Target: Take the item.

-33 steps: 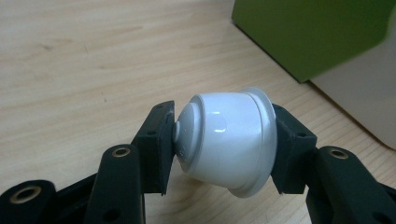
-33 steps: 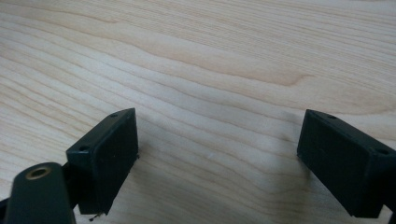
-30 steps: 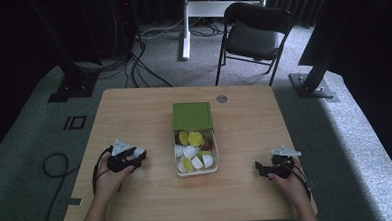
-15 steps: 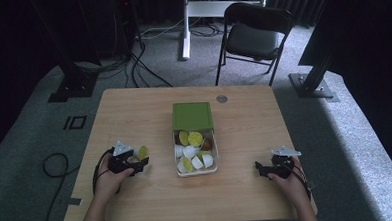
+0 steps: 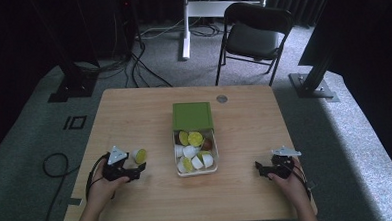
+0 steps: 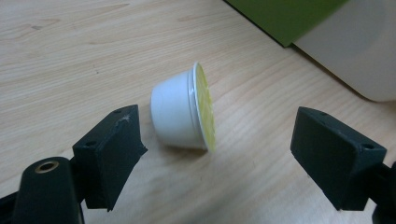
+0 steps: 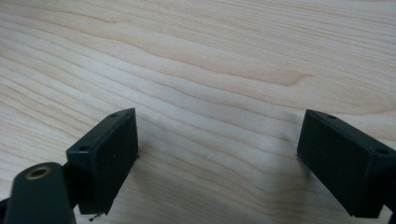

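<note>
Nearest the person, at the table's 7 o'clock and 5 o'clock corners in the high view, two hands each hold a black two-jaw gripper on the pale wooden table. The left gripper has its jaws spread wide, gripping nothing; the right gripper is likewise released, and the right gripper view gives its jaws parted over bare wood grain.

Just past the left gripper lies one small white plastic capsule with a yellow foil lid, tipped on its side on the table. The left gripper view shows what the high view cannot: the capsule sits slightly beyond the jaw tips, nearer the left jaw, touching neither, its lid facing 3 o'clock. From above it is only a pale dot at the gripper's 12 o'clock.

Farther in, at the table's centre, one white rectangular box holds more such capsules, roughly eight, some lid-up yellow, some white, one brown. Its green lid lies at its 12 o'clock edge. Beyond, a black folding chair stands on grey carpet.
</note>
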### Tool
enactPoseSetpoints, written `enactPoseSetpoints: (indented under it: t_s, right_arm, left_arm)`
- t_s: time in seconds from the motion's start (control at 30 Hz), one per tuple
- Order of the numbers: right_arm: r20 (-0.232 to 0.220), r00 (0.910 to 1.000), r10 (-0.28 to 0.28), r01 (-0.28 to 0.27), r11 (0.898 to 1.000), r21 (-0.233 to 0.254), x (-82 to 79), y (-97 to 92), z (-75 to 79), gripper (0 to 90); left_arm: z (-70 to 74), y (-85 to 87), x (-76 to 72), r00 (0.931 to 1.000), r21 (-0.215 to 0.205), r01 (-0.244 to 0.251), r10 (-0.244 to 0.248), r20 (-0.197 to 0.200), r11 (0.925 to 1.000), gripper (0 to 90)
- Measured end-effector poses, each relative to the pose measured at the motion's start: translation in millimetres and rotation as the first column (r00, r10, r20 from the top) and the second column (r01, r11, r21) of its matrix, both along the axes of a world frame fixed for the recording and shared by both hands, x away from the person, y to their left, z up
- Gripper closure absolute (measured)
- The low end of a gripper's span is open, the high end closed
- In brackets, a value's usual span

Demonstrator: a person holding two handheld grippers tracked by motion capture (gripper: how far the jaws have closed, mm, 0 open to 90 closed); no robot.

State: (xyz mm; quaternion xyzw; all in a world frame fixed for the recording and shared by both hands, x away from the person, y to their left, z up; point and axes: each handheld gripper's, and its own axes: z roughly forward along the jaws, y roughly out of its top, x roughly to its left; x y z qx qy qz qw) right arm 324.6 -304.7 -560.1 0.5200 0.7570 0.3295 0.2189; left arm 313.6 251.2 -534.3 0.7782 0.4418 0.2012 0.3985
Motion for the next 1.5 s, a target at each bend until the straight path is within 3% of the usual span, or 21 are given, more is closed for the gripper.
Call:
enactPoseSetpoints:
  t_s: [0.4, 0.43, 0.63, 0.67, 0.7, 0.73, 0.8, 0.83, 0.9, 1.1, 1.23, 1.33, 1.37, 1.43, 1.5]
  right_arm:
    - [0.0, 1.0, 0.0, 0.0, 1.0, 0.0, 0.0, 0.0, 0.0, 12.1]
    - [0.0, 1.0, 0.0, 0.0, 1.0, 0.0, 0.0, 0.0, 0.0, 12.1]
    - [0.0, 1.0, 0.0, 0.0, 1.0, 0.0, 0.0, 0.0, 0.0, 12.1]
    - [0.0, 1.0, 0.0, 0.0, 1.0, 0.0, 0.0, 0.0, 0.0, 12.1]
    - [0.0, 1.0, 0.0, 0.0, 1.0, 0.0, 0.0, 0.0, 0.0, 12.1]
    - [0.0, 1.0, 0.0, 0.0, 1.0, 0.0, 0.0, 0.0, 0.0, 12.1]
    - [0.001, 1.0, 0.001, -0.001, 1.0, 0.0, 0.1, 0.0, 0.0, 12.1]
    - [0.0, 1.0, 0.001, -0.001, 1.0, 0.0, 0.1, 0.0, 0.0, 12.1]
    - [0.0, 1.0, 0.0, 0.0, 1.0, 0.0, 0.0, 0.0, 0.0, 12.1]
    - [0.0, 1.0, 0.0, 0.0, 1.0, 0.0, 0.0, 0.0, 0.0, 12.0]
    - [0.0, 1.0, 0.0, 0.0, 1.0, 0.0, 0.1, 0.0, 0.0, 12.0]
    - [0.0, 1.0, 0.001, -0.001, 1.0, 0.0, 0.1, -0.1, 0.0, 12.0]
    - [0.0, 1.0, 0.0, 0.0, 1.0, 0.0, 0.1, 0.0, 0.0, 12.0]
    - [0.0, 1.0, 0.0, 0.0, 1.0, 0.0, 0.1, 0.0, 0.0, 12.0]
    - [0.0, 1.0, 0.0, 0.0, 1.0, 0.0, 0.0, 0.0, 0.0, 12.0]
  left_arm:
    - [-5.8, 11.3, -21.4, 0.9999, 0.003, -0.011, 0.011, 0.008, 0.9999, 17.7]
    - [-6.2, 15.2, -25.9, 0.9998, 0.017, -0.007, 0.007, 0.021, 0.9998, 17.7]
    - [-9.2, 20.1, -32.7, 0.9993, 0.04, 0.033, -0.034, 0.014, 0.9987, 17.7]
    - [-10.4, 21.3, -36.4, 0.9971, 0.032, 0.073, -0.073, 0.017, 0.9968, 17.7]
    - [-10.4, 21.3, -36.4, 0.9971, 0.032, 0.073, -0.073, 0.017, 0.9968, 17.7]
    - [-11.1, 21.5, -40.4, 0.9943, 0.031, 0.105, -0.106, 0.012, 0.994, 17.7]
    - [-11.6, 21.5, -42.1, 0.9921, 0.04, 0.125, -0.125, 0.009, 0.9913, 17.7]
    - [-12.6, 20.9, -45.6, 0.9867, 0.049, 0.162, -0.162, 0.001, 0.9856, 17.7]
    - [-12.9, 20.3, -48.4, 0.9819, 0.05, 0.189, -0.19, 0.001, 0.9806, 17.7]
    - [-14.4, 22.1, -50.9, 0.9743, 0.052, 0.225, -0.224, -0.021, 0.973, 17.7]
    - [-17.5, 23.0, -52.9, 0.9652, 0.061, 0.26, -0.257, -0.046, 0.9637, 17.7]
    - [-17.3, 24.0, -55.0, 0.9614, 0.065, 0.274, -0.272, -0.043, 0.9595, 17.7]
    - [-17.9, 24.4, -55.3, 0.9595, 0.075, 0.279, -0.275, -0.061, 0.9573, 17.7]
    - [-19.1, 25.1, -55.8, 0.9594, 0.122, 0.28, -0.272, -0.073, 0.9523, 17.7]
    - [-19.3, 26.8, -55.8, 0.9597, 0.112, 0.277, -0.269, -0.082, 0.9543, 17.7]
